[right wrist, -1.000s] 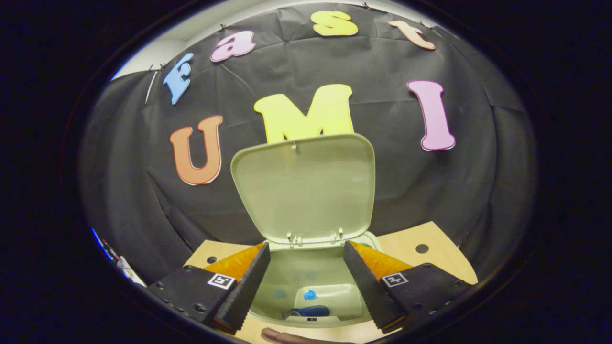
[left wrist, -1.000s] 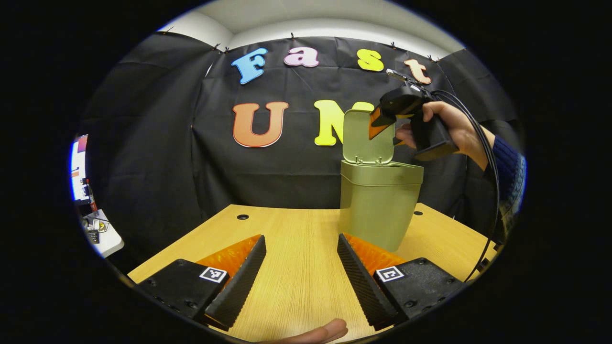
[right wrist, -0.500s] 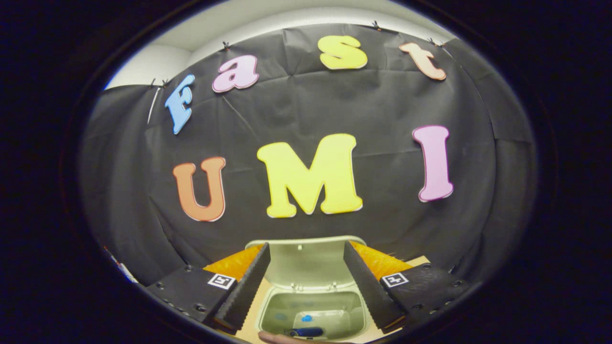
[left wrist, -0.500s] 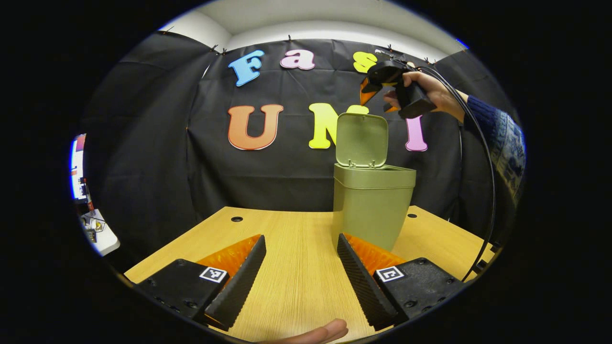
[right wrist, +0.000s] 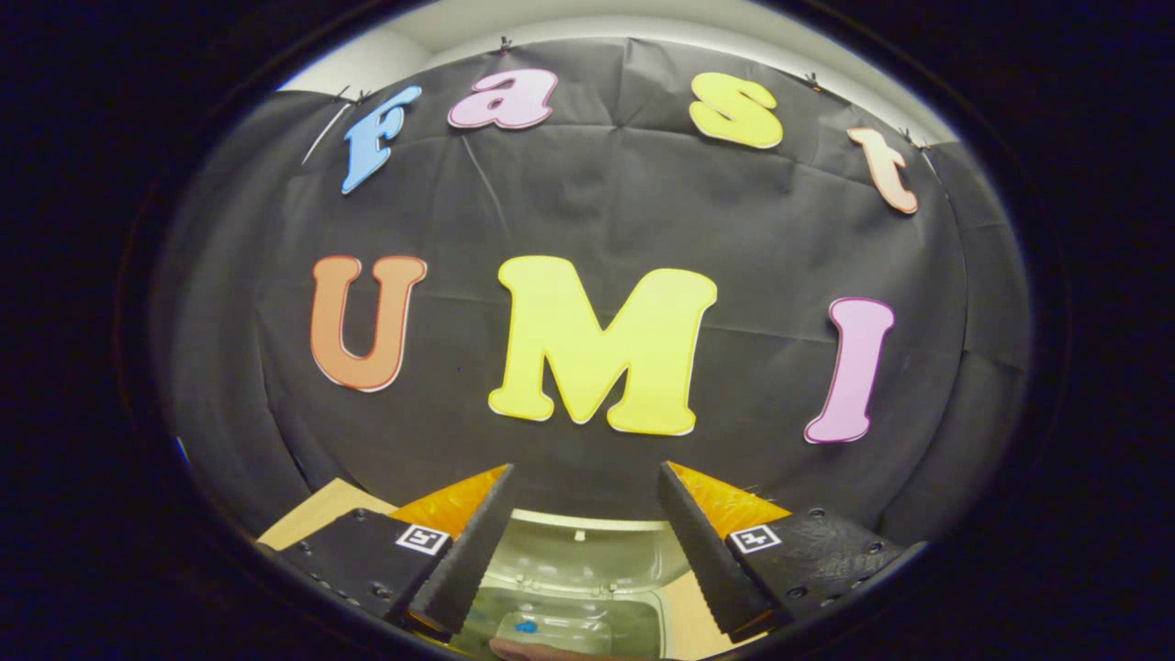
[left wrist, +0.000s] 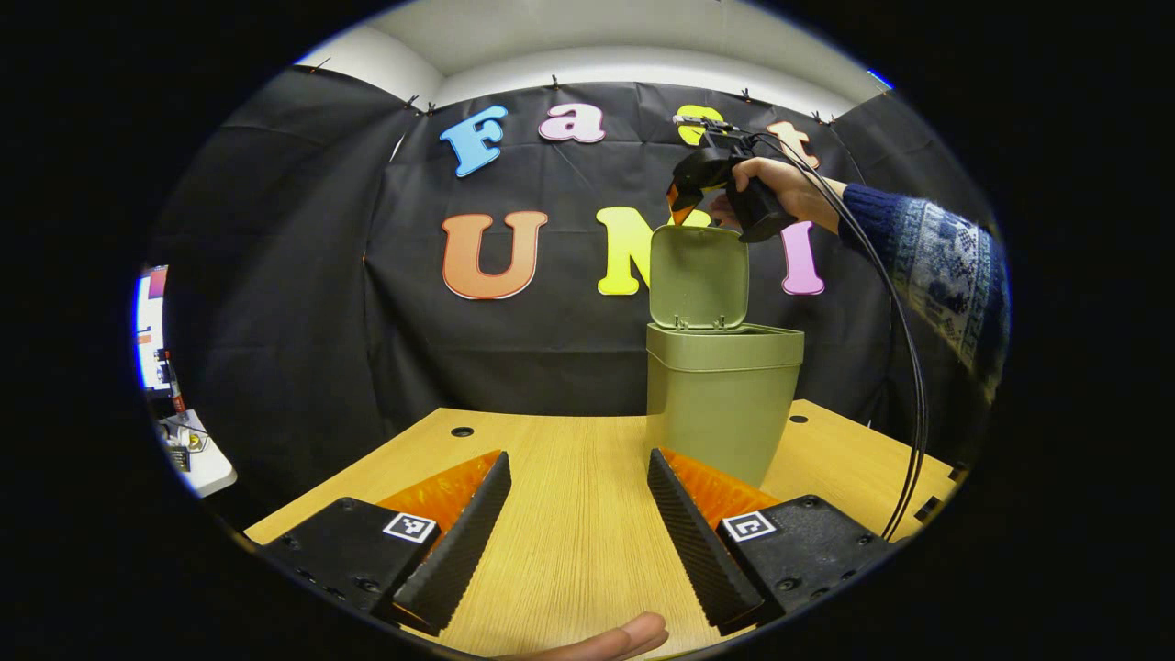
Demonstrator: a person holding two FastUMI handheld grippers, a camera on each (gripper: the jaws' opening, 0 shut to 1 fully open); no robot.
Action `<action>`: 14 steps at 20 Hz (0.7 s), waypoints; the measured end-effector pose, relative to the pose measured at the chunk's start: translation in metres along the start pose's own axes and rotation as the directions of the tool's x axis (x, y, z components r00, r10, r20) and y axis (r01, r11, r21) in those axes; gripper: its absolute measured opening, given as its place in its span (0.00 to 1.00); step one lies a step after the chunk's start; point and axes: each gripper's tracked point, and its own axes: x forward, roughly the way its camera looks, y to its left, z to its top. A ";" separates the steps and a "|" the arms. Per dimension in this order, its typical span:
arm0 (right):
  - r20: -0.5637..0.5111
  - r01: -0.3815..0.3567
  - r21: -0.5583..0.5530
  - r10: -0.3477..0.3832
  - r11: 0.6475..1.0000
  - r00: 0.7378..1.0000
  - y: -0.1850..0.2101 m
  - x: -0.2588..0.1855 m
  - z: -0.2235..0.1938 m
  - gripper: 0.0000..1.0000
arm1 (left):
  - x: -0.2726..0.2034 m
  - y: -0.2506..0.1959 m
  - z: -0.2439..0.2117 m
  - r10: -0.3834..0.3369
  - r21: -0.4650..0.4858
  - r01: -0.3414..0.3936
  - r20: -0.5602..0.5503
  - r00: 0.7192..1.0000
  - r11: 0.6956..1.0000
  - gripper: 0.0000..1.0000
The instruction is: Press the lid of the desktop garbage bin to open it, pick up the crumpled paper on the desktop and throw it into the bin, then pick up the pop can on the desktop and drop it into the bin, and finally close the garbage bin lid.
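Note:
The olive green bin [left wrist: 723, 404] stands on the wooden table [left wrist: 551, 477] with its lid [left wrist: 699, 275] upright and open. A hand holds my right gripper [left wrist: 684, 204] just above the lid's top edge. In the right gripper view that gripper [right wrist: 583, 542] is open and empty, and between its fingers, below, I see the lid [right wrist: 587, 562] and the bin's inside [right wrist: 587, 633], where something pale with a blue mark [right wrist: 525, 627] lies. My left gripper [left wrist: 578, 542] hovers low over the table in front of the bin, open and empty.
A black cable [left wrist: 909, 386] hangs from the right gripper down past the bin's right side. The table has small round holes [left wrist: 462, 431] near its back edge. A white side table [left wrist: 197, 459] with small items stands at far left. A fingertip [left wrist: 615, 635] shows at the bottom edge.
The right gripper has risen from in front of the open lid to above its top edge, nearer the wall; the bin has sunk low in its view. The left gripper has barely moved.

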 end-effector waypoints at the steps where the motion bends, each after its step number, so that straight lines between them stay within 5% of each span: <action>1: -0.001 0.002 -0.009 -0.002 1.000 1.000 -0.001 -0.004 -0.001 0.95 | 0.001 0.001 -0.001 0.000 -0.002 0.000 -0.004 1.000 1.000 0.97; 7: -0.004 -0.054 -0.010 0.054 0.999 0.999 0.007 -0.039 -0.021 0.95 | -0.004 0.024 0.011 0.054 -0.022 -0.054 0.029 0.998 0.998 0.97; 14: -0.086 -0.098 0.054 0.103 0.994 0.991 0.012 -0.054 -0.092 0.98 | -0.024 0.042 0.033 0.092 -0.042 -0.088 0.100 0.991 0.995 0.96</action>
